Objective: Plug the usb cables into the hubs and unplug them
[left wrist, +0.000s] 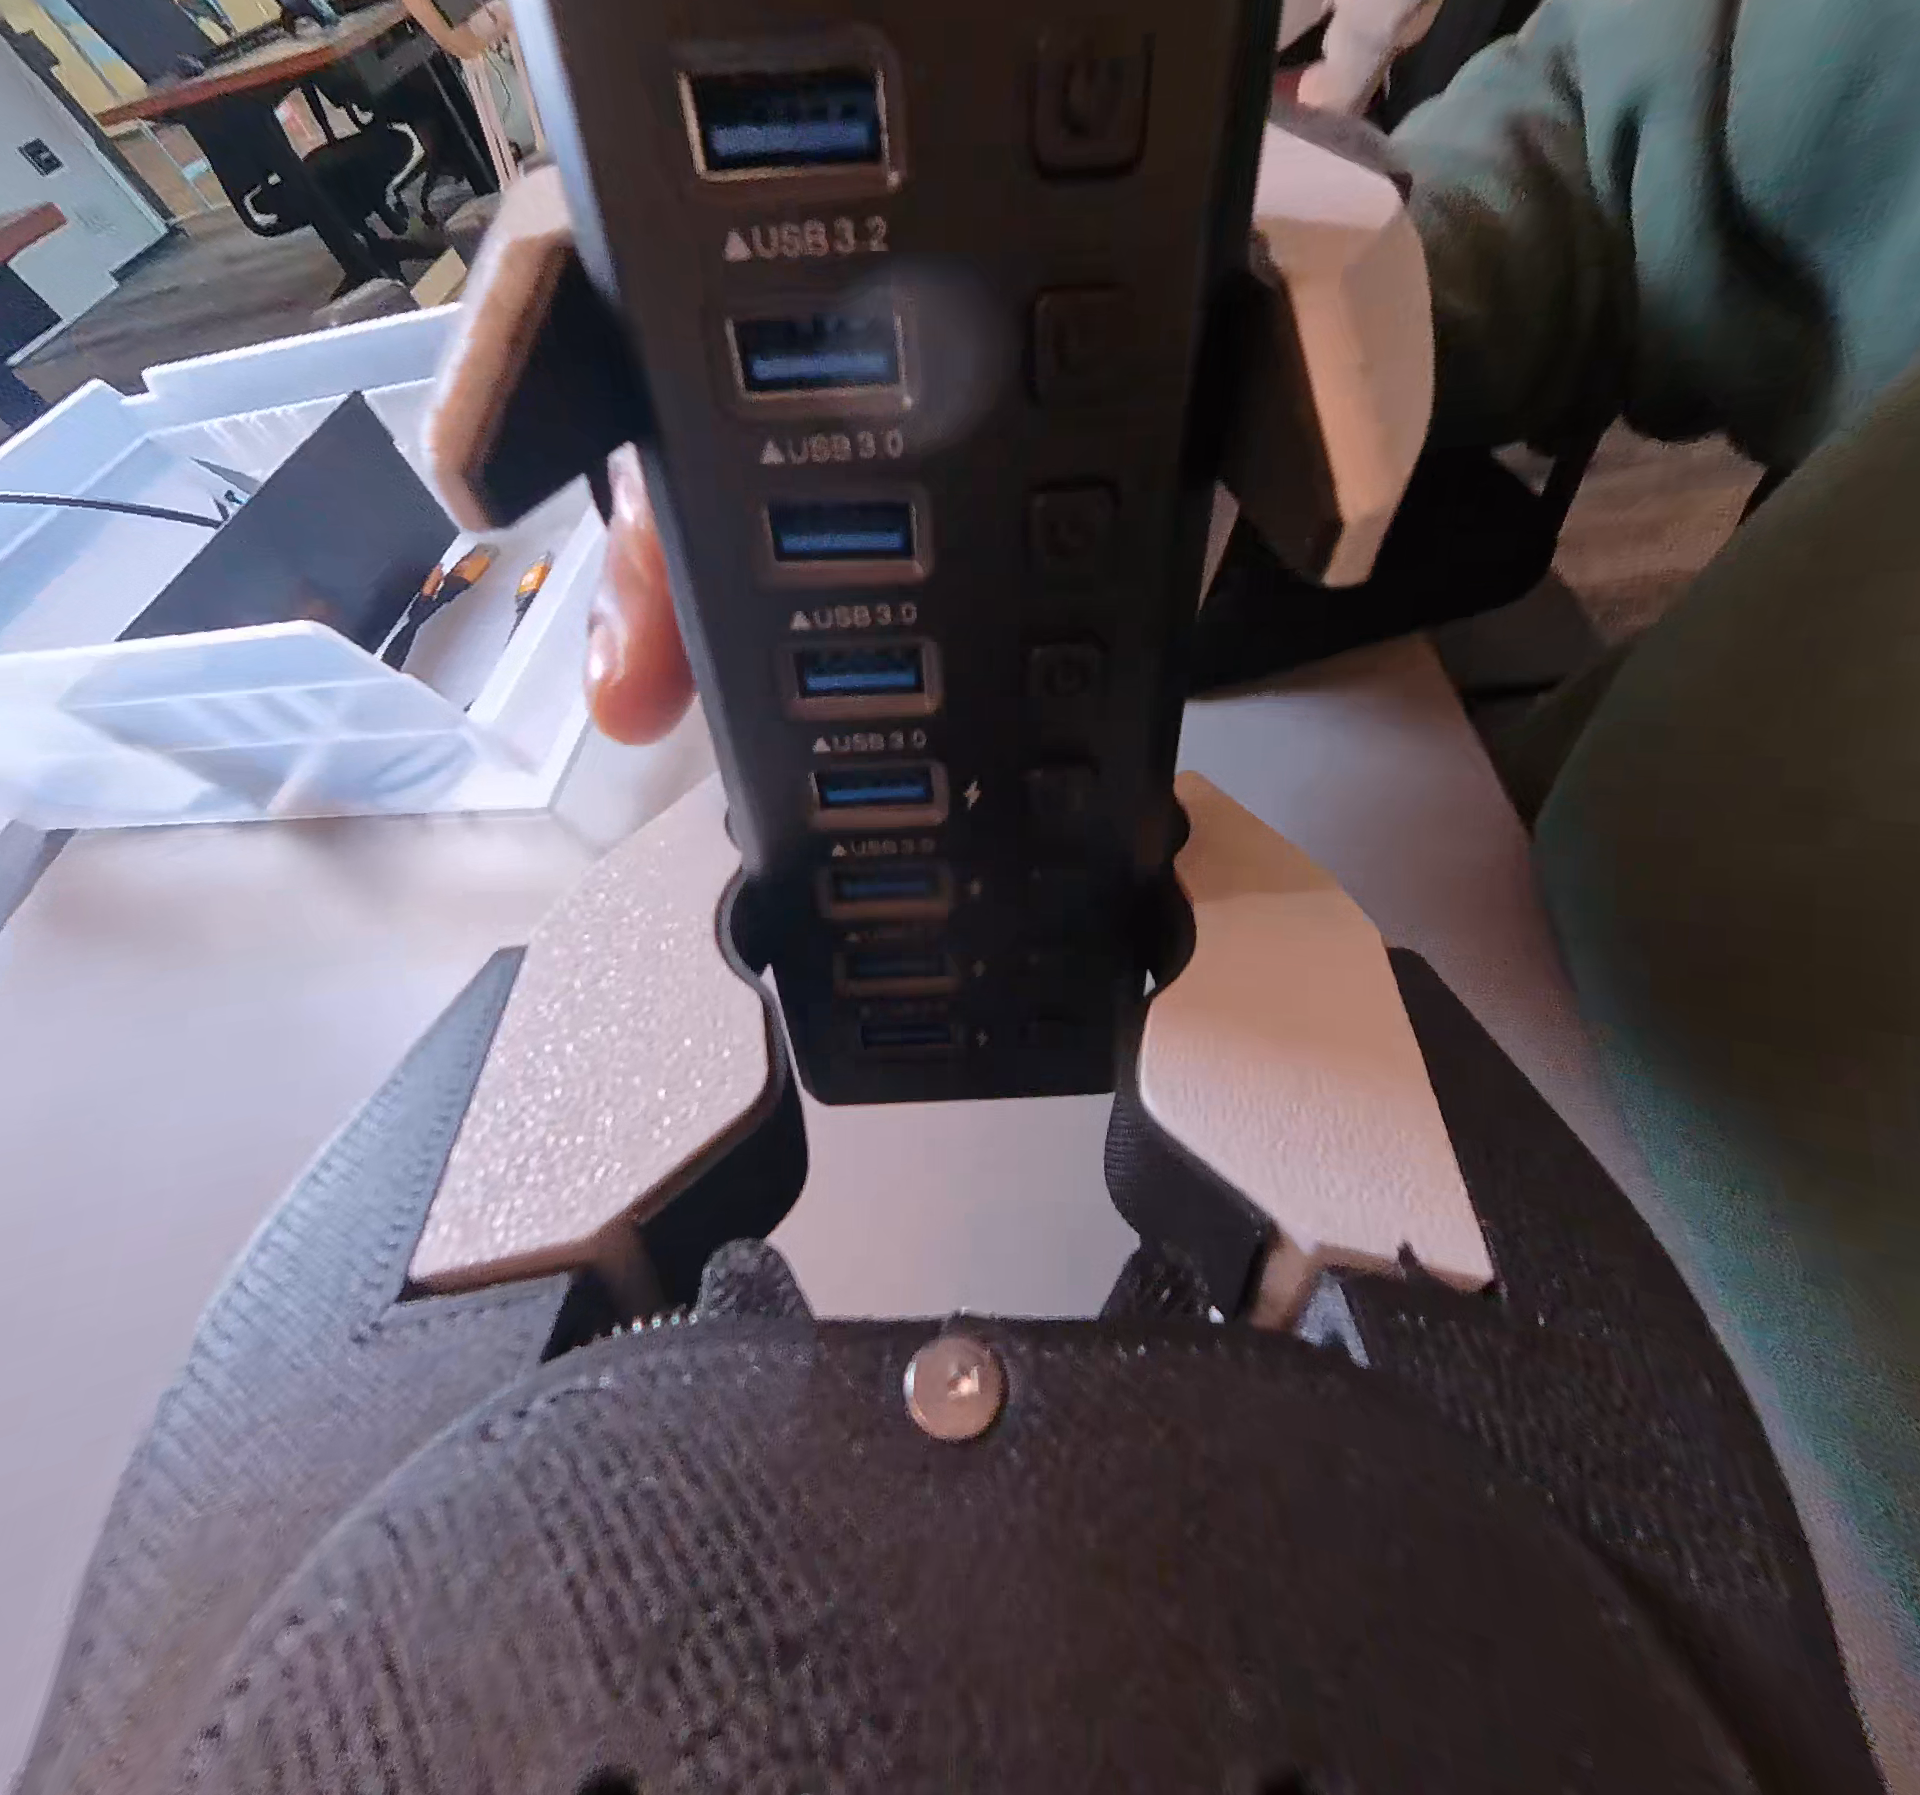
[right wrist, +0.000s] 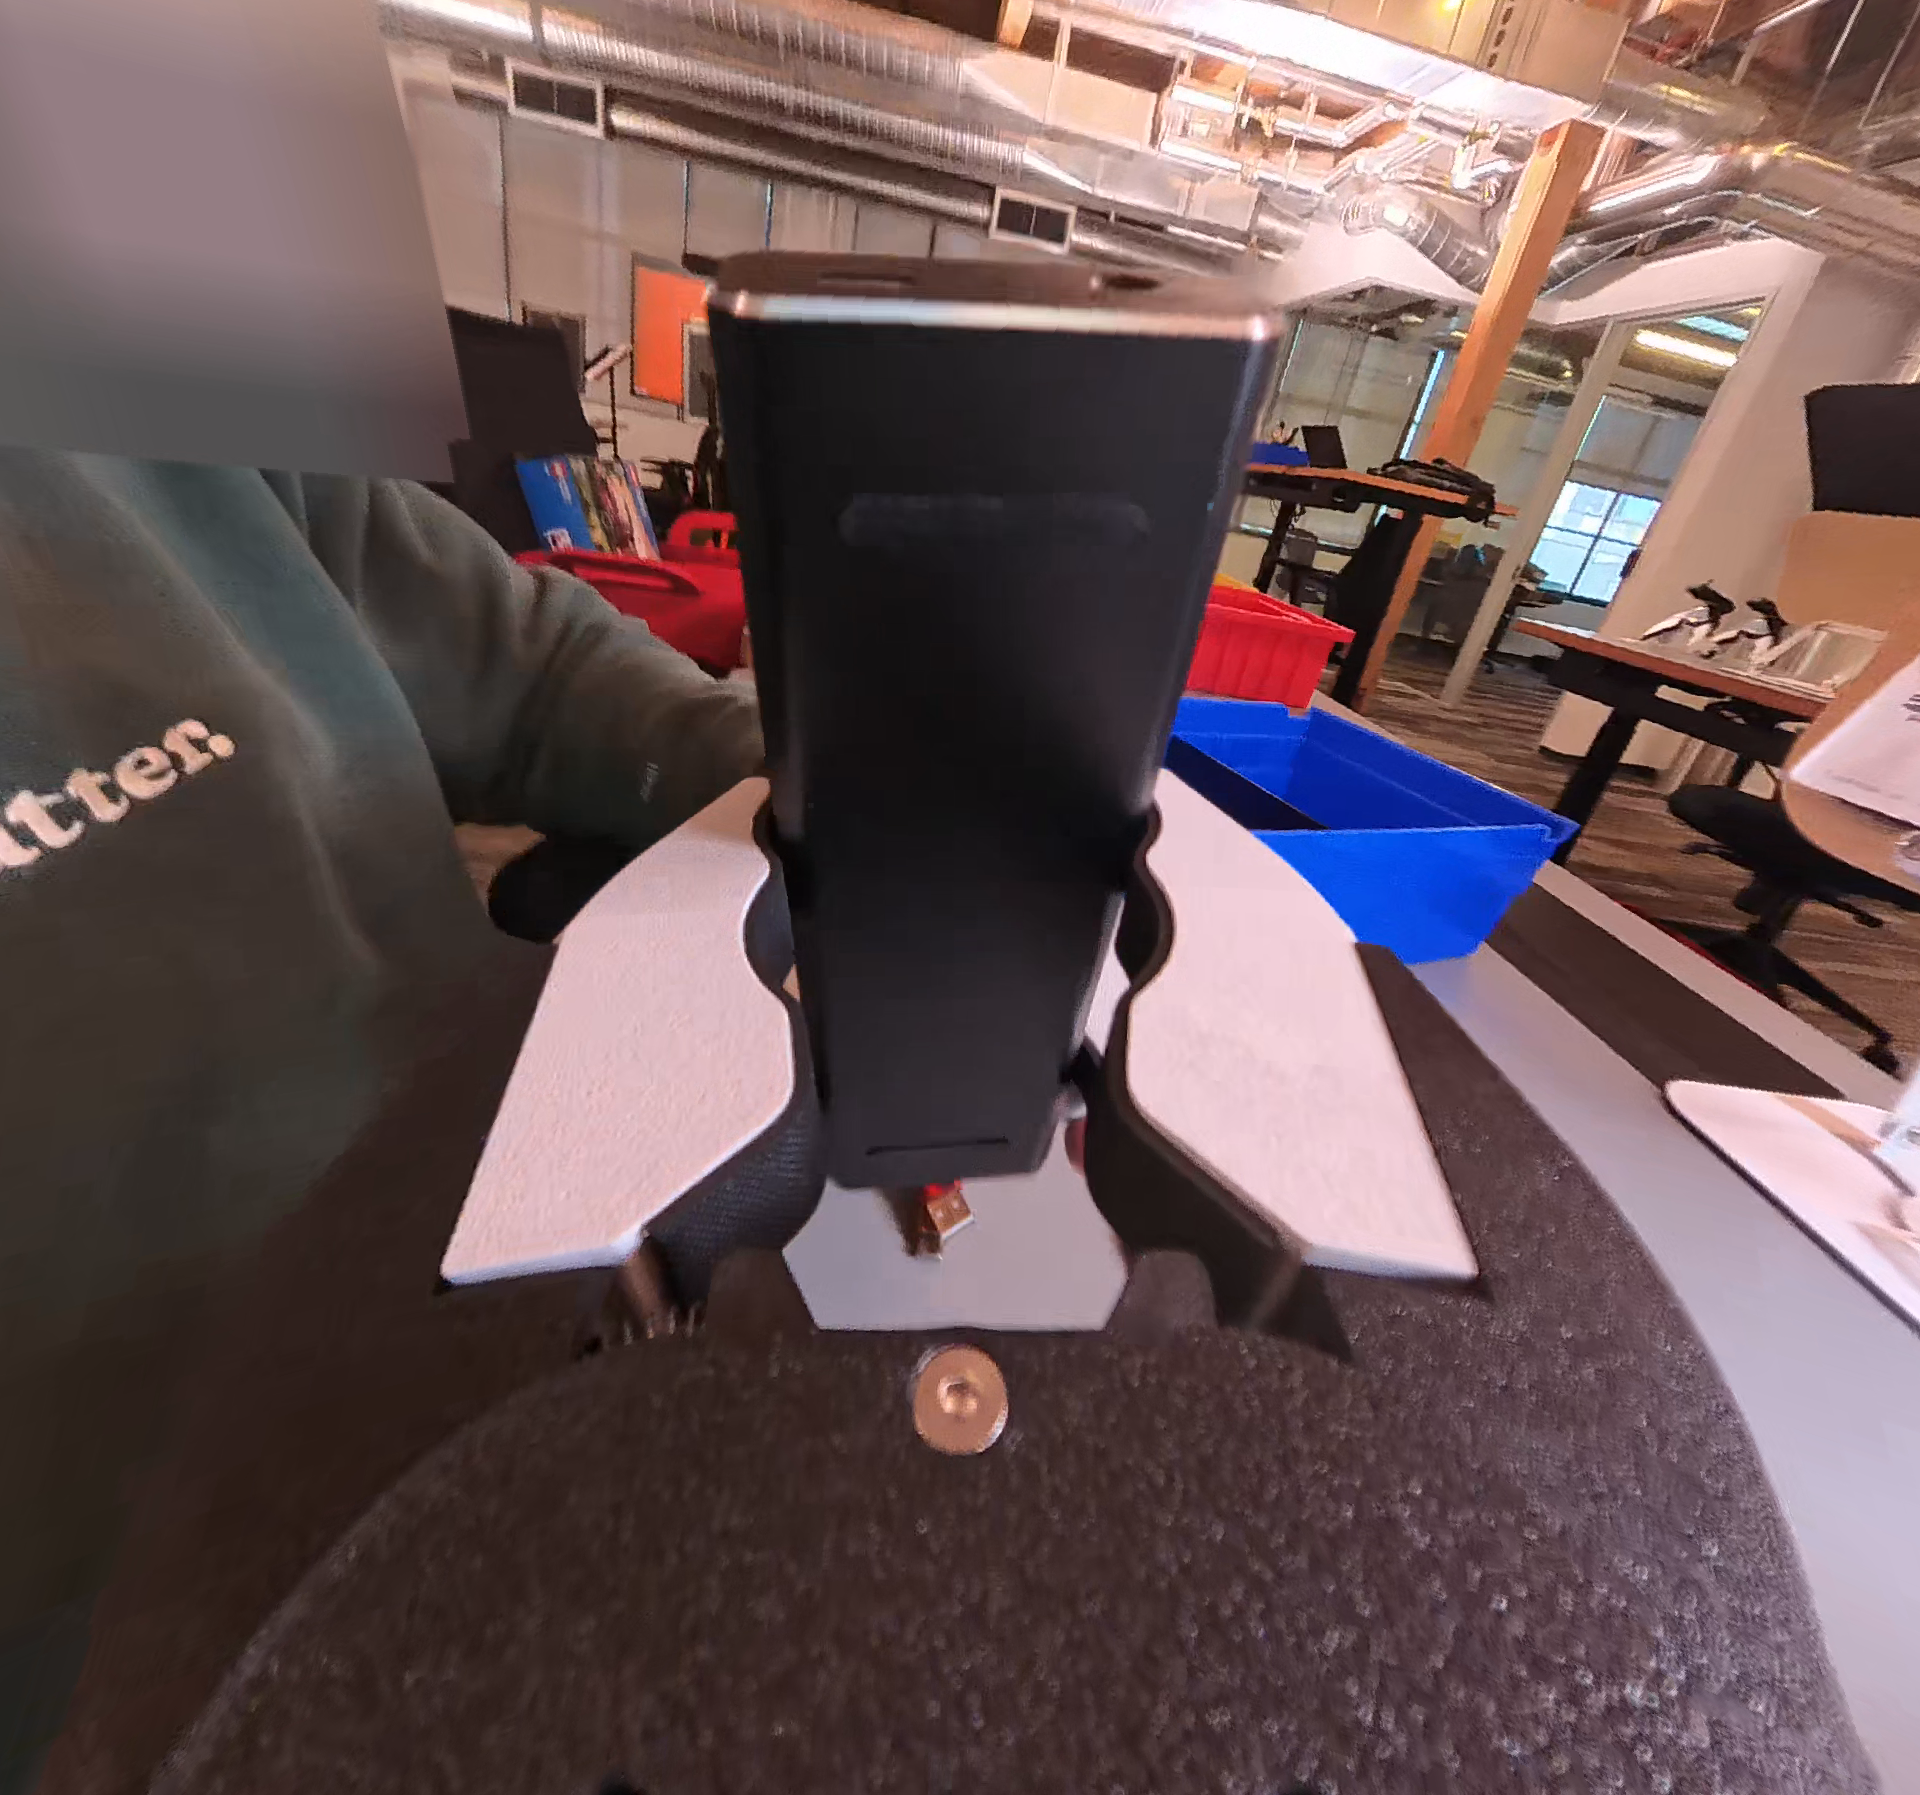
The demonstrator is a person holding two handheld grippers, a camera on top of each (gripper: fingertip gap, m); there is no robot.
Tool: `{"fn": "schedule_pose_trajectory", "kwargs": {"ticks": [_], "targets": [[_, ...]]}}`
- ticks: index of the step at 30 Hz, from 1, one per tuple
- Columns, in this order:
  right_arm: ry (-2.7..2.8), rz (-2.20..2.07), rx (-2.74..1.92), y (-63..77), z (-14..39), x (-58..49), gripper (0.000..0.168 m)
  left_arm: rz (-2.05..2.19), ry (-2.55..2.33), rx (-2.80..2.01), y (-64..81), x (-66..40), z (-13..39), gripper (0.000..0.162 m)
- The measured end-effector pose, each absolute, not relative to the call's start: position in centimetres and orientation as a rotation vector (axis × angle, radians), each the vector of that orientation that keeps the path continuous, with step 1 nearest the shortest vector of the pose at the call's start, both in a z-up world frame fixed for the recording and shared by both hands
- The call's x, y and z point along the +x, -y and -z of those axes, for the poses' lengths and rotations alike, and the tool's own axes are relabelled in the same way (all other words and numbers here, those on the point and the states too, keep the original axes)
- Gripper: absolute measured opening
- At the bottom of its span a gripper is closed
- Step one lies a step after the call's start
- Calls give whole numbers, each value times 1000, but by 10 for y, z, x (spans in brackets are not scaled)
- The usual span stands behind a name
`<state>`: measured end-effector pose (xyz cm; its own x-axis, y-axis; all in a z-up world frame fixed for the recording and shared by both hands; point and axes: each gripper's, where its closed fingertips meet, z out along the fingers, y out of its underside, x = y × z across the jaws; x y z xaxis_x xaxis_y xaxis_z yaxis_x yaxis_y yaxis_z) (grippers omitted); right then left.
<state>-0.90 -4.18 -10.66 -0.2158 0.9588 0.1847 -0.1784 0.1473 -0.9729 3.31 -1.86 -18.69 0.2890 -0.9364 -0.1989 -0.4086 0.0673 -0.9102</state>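
Observation:
A long black USB hub (left wrist: 935,519) with a row of blue ports stands upright, ports facing the left wrist view. My left gripper (left wrist: 956,883) is shut on its near end. My right gripper (left wrist: 925,374) clamps the same hub farther up in that view. In the right wrist view my right gripper (right wrist: 956,862) is shut on the hub's plain back (right wrist: 977,654). An orange USB plug (right wrist: 940,1220) shows just below the hub's near end. Orange-and-black USB cables (left wrist: 457,582) lie in a white tray (left wrist: 260,706). A bare fingertip (left wrist: 634,633) touches the hub's left side.
The tray also holds a black box (left wrist: 301,530). A person in a green sweatshirt (right wrist: 208,810) is close by. A blue bin (right wrist: 1382,841) and red bins (right wrist: 1257,654) stand on the grey table (right wrist: 1662,1226). A white mat (right wrist: 1787,1174) lies at the right. My hands' fingertips stand some 8 cm from each other.

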Motion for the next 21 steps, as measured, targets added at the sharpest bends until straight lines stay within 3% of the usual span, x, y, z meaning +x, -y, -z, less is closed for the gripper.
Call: {"fn": "schedule_pose_trajectory", "kwargs": {"ticks": [12,21], "targets": [[1445,-1269,-1131,9,146,24,59,542,-1282,-1574,27,-20,161,71],[1667,-943,-1297,1,192,30,68,400,-1420,-1546,31,-20,157,71]]}}
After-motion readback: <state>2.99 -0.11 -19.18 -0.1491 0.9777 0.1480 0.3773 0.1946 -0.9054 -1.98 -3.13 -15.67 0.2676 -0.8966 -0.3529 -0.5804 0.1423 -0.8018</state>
